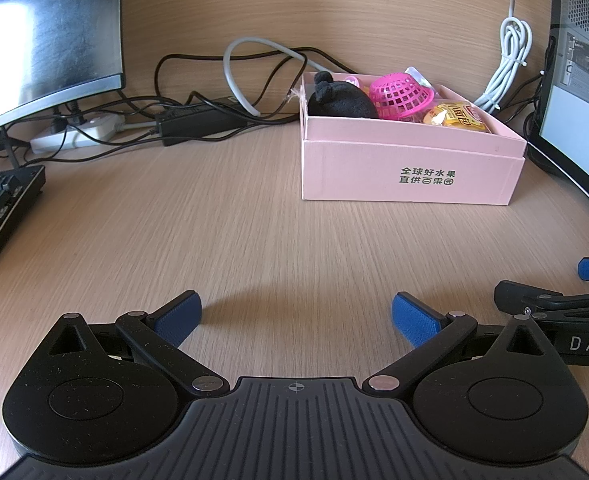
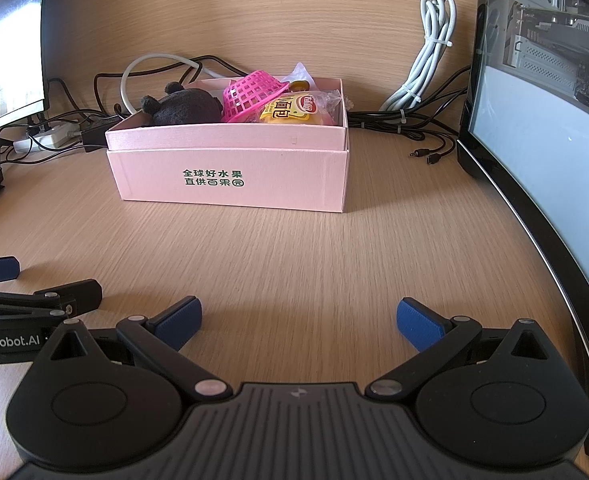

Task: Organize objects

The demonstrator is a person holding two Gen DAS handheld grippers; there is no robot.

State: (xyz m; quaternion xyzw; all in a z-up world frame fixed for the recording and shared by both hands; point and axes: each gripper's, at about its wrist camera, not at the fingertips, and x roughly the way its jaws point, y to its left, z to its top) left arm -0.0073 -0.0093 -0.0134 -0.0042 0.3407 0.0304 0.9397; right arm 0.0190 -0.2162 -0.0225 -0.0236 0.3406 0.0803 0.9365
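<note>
A pink cardboard box (image 1: 410,168) (image 2: 230,176) stands on the wooden desk near the back wall. It holds a black plush toy (image 1: 344,100) (image 2: 186,108), a pink plastic basket (image 1: 398,94) (image 2: 250,92) tipped on its side, and a yellow snack packet (image 1: 456,118) (image 2: 290,110). My left gripper (image 1: 296,318) is open and empty, low over the bare desk well in front of the box. My right gripper (image 2: 298,320) is open and empty, also short of the box. Each gripper shows at the edge of the other's view.
A curved monitor (image 1: 42,36) and a black keyboard (image 1: 2,208) are at the left. A second monitor (image 2: 534,128) stands at the right. A power strip (image 1: 78,132), a black adapter (image 1: 198,122) and tangled cables (image 2: 426,80) lie along the back wall.
</note>
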